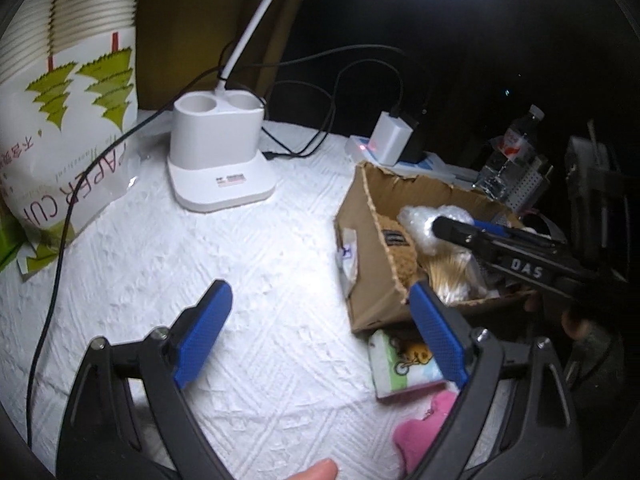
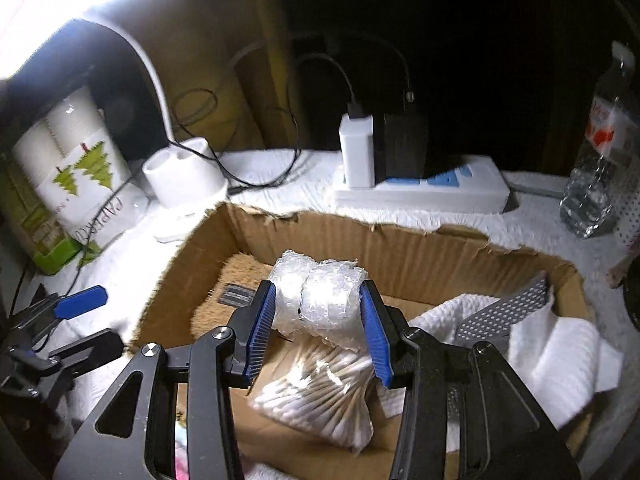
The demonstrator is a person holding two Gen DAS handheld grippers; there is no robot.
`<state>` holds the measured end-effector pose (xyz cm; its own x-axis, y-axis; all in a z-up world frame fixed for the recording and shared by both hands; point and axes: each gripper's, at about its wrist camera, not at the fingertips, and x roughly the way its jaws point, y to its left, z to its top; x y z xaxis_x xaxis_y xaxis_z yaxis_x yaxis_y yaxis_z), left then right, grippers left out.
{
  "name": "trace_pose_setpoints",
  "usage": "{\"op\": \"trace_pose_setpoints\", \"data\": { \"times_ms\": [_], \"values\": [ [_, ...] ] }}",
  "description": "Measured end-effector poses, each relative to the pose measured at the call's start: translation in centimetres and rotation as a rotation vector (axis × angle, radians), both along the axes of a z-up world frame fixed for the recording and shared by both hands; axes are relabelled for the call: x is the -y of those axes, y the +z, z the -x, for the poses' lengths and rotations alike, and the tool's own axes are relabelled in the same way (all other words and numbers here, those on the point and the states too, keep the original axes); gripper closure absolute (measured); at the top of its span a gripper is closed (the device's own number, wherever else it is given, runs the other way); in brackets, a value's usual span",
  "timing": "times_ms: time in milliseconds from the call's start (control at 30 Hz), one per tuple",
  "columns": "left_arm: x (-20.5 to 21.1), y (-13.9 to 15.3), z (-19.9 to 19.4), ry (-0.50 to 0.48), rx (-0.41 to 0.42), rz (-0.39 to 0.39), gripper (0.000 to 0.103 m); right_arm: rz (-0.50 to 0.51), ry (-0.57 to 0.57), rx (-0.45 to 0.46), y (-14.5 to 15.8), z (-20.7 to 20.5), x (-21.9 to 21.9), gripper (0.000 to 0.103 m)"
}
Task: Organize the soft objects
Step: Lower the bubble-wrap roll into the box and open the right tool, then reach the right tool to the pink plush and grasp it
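My right gripper [image 2: 318, 320] is shut on a crumpled wad of bubble wrap [image 2: 320, 296] and holds it over the open cardboard box [image 2: 400, 244]. The box holds a bag of cotton swabs [image 2: 320, 396], a brown fuzzy item [image 2: 236, 280] and white cloth [image 2: 556, 352]. In the left wrist view the right gripper [image 1: 444, 228] reaches into the box [image 1: 368, 280] from the right with the bubble wrap [image 1: 424, 224]. My left gripper [image 1: 320, 328] is open and empty above the white cloth-covered table. A tissue pack [image 1: 404, 364] and a pink soft item [image 1: 420, 432] lie by its right finger.
A white desk-lamp base [image 1: 220, 160] stands at the back, a paper-cup bag [image 1: 68, 128] at the left. A power strip with chargers [image 2: 420, 192] sits behind the box, a water bottle [image 2: 596, 160] to its right. Black cables trail across the table.
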<state>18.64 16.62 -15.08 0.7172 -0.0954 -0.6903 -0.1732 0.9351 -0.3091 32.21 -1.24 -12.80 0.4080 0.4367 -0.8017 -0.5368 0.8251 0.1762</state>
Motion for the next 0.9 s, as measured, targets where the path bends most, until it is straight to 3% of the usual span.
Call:
{"op": "trace_pose_setpoints", "data": {
  "times_ms": [400, 633, 900],
  "values": [
    [0.2, 1.0, 1.3, 0.006, 0.024, -0.011, 0.012, 0.029, 0.003, 0.044, 1.2, 1.2, -0.3, 0.048],
    [0.3, 2.0, 3.2, 0.017, 0.042, -0.006, 0.012, 0.029, 0.003, 0.068, 2.5, 3.3, 0.5, 0.029],
    [1.2, 3.2, 5.6, 0.020, 0.065, -0.019, 0.012, 0.015, 0.022, 0.085, 4.3, 6.6, 1.2, 0.029]
  ]
}}
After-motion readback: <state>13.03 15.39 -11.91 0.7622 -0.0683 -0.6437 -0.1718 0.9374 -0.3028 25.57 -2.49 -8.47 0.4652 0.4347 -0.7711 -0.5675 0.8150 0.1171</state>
